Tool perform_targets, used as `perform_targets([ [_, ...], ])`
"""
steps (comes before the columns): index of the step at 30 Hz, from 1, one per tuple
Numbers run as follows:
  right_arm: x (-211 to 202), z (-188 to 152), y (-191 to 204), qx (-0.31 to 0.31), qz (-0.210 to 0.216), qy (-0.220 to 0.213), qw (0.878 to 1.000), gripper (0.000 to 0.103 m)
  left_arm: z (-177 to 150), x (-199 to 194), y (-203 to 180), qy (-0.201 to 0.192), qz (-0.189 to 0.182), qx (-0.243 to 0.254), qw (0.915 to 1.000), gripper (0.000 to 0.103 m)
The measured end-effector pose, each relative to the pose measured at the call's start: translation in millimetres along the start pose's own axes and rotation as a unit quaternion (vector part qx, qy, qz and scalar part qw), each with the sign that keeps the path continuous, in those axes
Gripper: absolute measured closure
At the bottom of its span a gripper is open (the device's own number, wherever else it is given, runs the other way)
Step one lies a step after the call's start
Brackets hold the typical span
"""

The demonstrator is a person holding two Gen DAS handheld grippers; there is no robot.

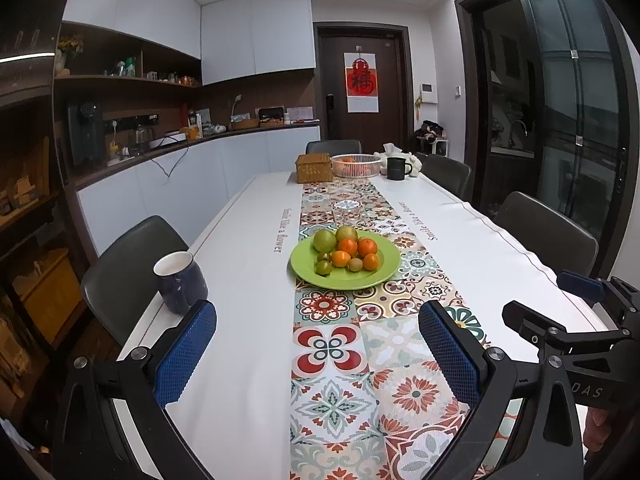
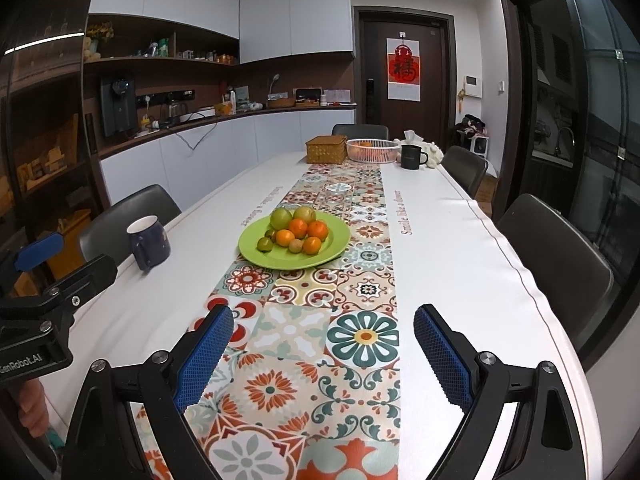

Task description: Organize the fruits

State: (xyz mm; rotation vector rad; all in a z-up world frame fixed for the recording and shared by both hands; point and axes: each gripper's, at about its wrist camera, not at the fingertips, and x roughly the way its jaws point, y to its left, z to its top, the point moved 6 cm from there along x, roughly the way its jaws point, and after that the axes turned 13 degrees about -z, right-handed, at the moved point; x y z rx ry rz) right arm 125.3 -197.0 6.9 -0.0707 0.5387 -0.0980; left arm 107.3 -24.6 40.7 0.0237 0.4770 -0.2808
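Note:
A green plate (image 1: 384, 270) (image 2: 336, 240) sits mid-table on the patterned runner, piled with several oranges (image 1: 347, 246) (image 2: 298, 227), two large green fruits (image 1: 324, 240) (image 2: 281, 218) and a few small green ones (image 1: 324, 267) (image 2: 265, 244). A white wire basket (image 1: 355, 165) (image 2: 372, 149) holding orange fruit stands at the far end. My left gripper (image 1: 318, 356) is open over the runner, well short of the plate, nothing between its blue pads. My right gripper (image 2: 324, 356) is likewise open and empty, near the table's front edge.
A dark blue mug (image 1: 181, 282) (image 2: 149, 242) stands at the table's left edge. At the far end are a wicker box (image 1: 314, 167) (image 2: 326, 149), a black mug (image 1: 397, 168) (image 2: 412, 157) and tissues. Dark chairs (image 1: 548, 232) (image 2: 556, 256) line both sides.

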Motion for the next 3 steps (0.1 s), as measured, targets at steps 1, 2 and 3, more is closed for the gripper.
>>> perform_targets([
  [1,0.5,-0.5,0.1,0.0,0.0,0.001,1.0,0.011,-0.3,0.4,0.5,0.0,0.001,-0.001,1.0,0.0],
  [2,1.3,-1.2,0.1,0.0,0.0,0.002,1.0,0.011,-0.7,1.0,0.8,0.0,0.001,-0.001,1.0,0.0],
  [3,1.9,-1.7,0.0,0.0,-0.001,0.004,1.0,0.011,-1.3,1.8,0.9,0.001,0.001,-0.001,1.0,0.0],
])
